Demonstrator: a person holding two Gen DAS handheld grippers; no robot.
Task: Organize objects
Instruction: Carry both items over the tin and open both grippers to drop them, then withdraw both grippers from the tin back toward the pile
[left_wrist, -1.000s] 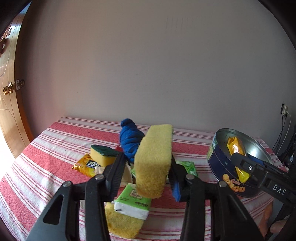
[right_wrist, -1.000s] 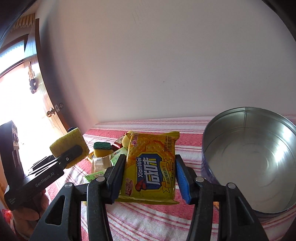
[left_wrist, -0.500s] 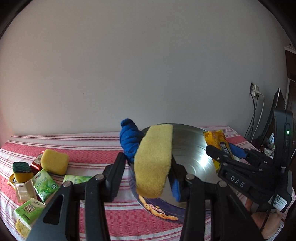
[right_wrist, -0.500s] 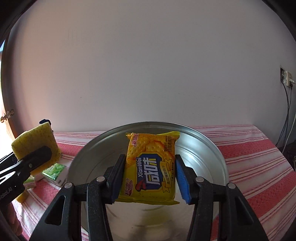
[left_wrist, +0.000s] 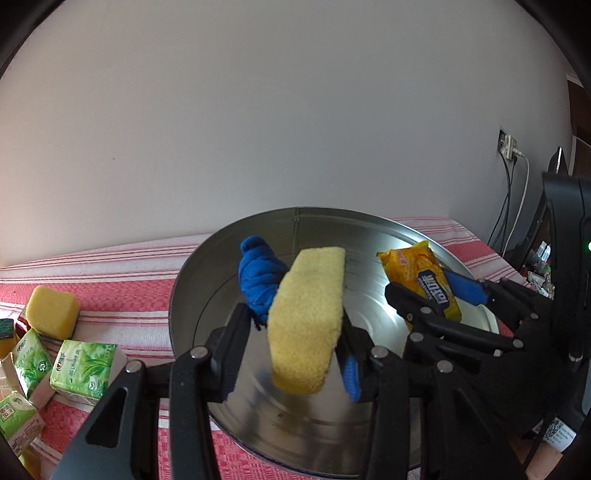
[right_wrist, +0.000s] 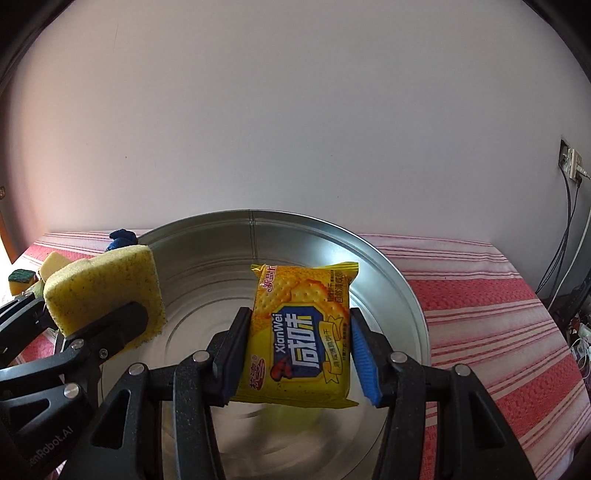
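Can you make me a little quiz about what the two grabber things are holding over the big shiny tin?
1. What does the left gripper hold between its fingers along with the blue cloth?
2. True or false: the cracker packet in the right gripper already lies loose on the bottom of the tin.
3. Which things wait on the striped cloth beside the tin? A) green tissue packs and a yellow sponge block B) spoons C) cups

Key: 1. A yellow sponge. 2. False, it is clamped above the tin. 3. A.
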